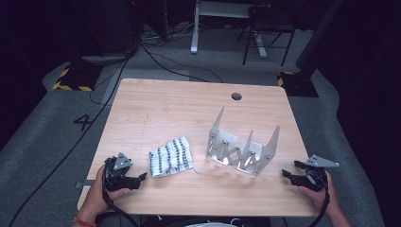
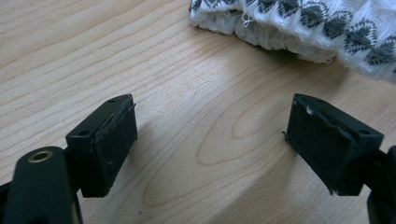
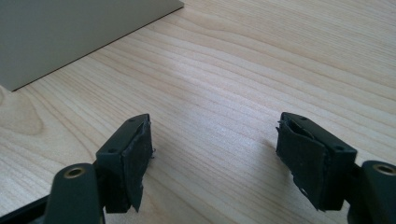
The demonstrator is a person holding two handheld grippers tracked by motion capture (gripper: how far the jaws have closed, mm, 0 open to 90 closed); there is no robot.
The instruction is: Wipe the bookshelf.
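Beside woven patterned cloth (image 1: pixel 171 157), angular metal rack (image 1: pixel 242 149).

Cloth (image 1: pixel 171 157) lies left of rack (image 1: pixel 242 150) on table (image 1: pixel 165 104)

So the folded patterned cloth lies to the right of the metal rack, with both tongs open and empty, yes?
Not quite. The high view shows the folded patterned cloth to the left of the metal rack, near the left tongs. The rest holds: left tongs and right tongs are open and empty.
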